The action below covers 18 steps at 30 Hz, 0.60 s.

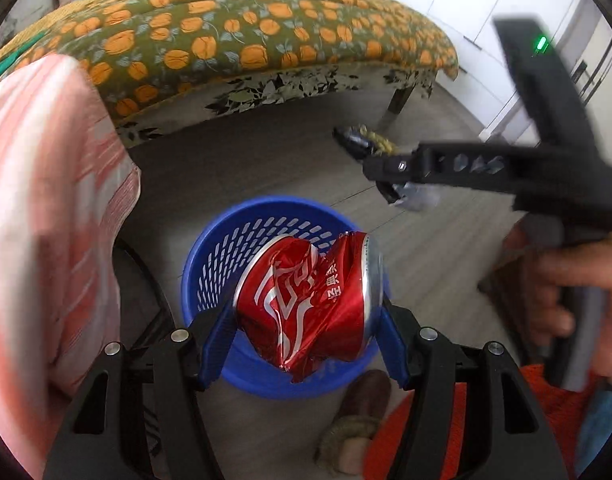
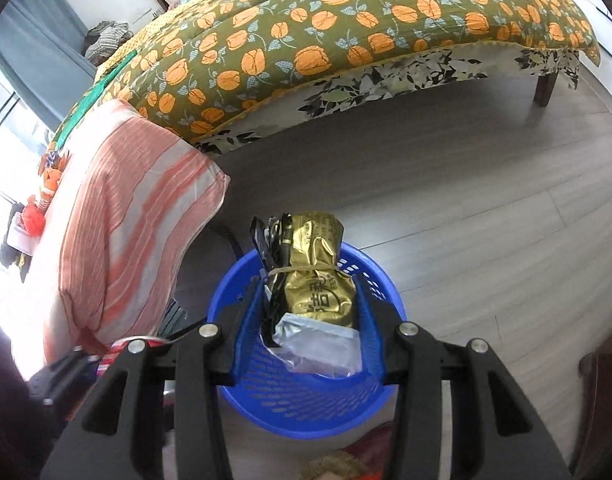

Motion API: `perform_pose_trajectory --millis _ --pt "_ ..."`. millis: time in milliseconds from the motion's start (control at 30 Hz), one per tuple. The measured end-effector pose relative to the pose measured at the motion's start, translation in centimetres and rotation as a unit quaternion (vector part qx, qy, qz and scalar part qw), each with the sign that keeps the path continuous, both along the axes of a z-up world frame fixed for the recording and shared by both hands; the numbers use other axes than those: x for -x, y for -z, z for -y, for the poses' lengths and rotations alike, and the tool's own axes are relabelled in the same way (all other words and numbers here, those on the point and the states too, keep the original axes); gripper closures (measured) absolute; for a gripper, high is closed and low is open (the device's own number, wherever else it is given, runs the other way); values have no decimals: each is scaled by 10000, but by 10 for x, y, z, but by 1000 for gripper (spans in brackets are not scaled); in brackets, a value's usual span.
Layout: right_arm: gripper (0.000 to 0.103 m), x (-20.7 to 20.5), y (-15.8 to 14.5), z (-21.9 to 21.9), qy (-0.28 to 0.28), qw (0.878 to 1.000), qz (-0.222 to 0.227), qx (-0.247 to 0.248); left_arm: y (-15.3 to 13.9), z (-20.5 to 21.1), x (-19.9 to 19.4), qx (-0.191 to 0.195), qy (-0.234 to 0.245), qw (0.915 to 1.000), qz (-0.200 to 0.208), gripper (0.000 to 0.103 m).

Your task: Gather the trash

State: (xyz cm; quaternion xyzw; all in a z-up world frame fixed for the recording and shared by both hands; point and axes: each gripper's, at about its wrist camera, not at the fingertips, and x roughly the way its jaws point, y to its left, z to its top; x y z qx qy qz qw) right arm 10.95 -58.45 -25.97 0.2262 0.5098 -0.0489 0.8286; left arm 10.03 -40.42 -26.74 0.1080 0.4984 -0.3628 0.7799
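The left hand-held gripper (image 1: 308, 330) is grasping a crushed red can (image 1: 310, 300) and the right hand-held gripper (image 2: 312, 320) a gold wrapper (image 2: 314, 276), both above the blue basket (image 2: 306, 416) for dropping.

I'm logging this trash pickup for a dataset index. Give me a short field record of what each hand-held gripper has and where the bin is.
left hand-held gripper: shut on crushed red can, above the bin
right hand-held gripper: shut on gold and black packet, above the bin
bin: blue slotted basket on the grey floor
bin contents: none visible
nearby: bed with floral cover
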Motion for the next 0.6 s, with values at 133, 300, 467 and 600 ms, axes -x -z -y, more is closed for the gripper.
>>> perform_pose_trajectory --millis 133,300,467,600 --pt "25 -3 1 4 152 9995 74 -258 20 17 -10 -222 57 9997 96 26" --pt "25 3 -13 15 474 9979 316 -323 7 16 -3 -119 48 9995 284 21" --pt "24 2 -35 10 639 9964 547 111 -48 -20 34 533 282 9967 551 17" --pt "17 3 -59 -16 512 9930 910 556 -91 -81 59 902 213 9919 873 11"
